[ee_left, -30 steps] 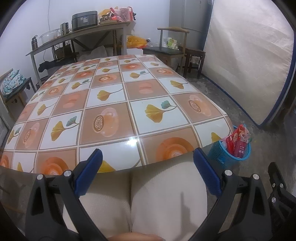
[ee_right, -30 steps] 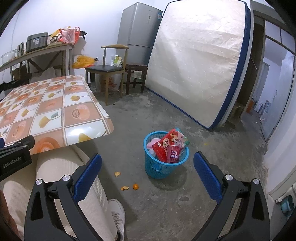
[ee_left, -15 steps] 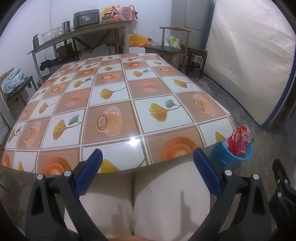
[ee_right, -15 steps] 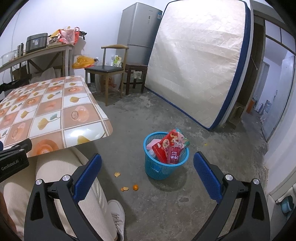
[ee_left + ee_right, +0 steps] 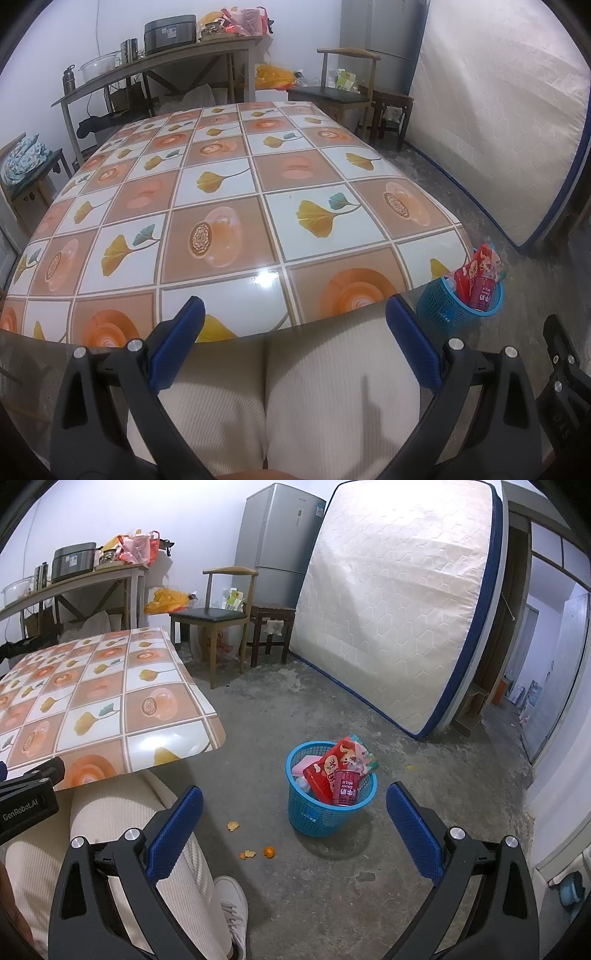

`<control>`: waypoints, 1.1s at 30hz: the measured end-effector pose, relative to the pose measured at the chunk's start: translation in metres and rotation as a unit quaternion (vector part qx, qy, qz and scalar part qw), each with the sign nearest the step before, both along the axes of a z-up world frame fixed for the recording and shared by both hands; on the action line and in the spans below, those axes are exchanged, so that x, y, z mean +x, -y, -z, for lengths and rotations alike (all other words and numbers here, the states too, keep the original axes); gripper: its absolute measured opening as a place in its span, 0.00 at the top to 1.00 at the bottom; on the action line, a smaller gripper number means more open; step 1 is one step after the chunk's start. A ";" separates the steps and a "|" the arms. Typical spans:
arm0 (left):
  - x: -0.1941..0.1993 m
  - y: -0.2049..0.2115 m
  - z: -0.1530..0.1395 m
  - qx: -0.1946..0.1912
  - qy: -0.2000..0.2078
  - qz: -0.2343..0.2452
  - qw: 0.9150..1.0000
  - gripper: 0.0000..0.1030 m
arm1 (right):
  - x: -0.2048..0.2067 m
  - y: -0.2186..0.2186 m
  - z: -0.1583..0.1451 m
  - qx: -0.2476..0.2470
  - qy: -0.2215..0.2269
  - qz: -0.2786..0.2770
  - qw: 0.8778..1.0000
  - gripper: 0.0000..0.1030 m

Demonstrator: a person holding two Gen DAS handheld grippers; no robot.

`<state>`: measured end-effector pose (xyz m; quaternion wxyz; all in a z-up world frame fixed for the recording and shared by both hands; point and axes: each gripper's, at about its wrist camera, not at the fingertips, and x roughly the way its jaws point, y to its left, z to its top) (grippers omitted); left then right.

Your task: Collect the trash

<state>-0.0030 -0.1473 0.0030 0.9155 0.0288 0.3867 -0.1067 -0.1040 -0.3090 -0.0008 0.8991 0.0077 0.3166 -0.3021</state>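
resting over the lap, both tongs, left tongs (image 5: 293, 341) and right tongs (image 5: 293, 821), gaped wide, empty; the blue basket (image 5: 325, 812) was full and the desk (image 5: 229, 206) bare, so collecting seemed finished.

Glossy tablecloth (image 5: 236, 206) – rough concrete floor (image 5: 332, 878) – plastic basket (image 5: 314, 812).

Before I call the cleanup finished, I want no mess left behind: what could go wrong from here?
1. The blue basket is overfull: the red snack bag and pink milk cup stick up past its rim and may tip out if it is bumped.
2. Orange peel scraps lie on the floor beside the basket and are easily missed.
3. Both hand-held grippers, left and right, are open and empty.
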 end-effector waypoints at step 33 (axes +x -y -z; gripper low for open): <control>-0.003 0.000 0.002 -0.002 -0.006 -0.002 1.000 0.08 | 0.000 0.001 0.000 0.000 0.000 -0.001 1.000 0.06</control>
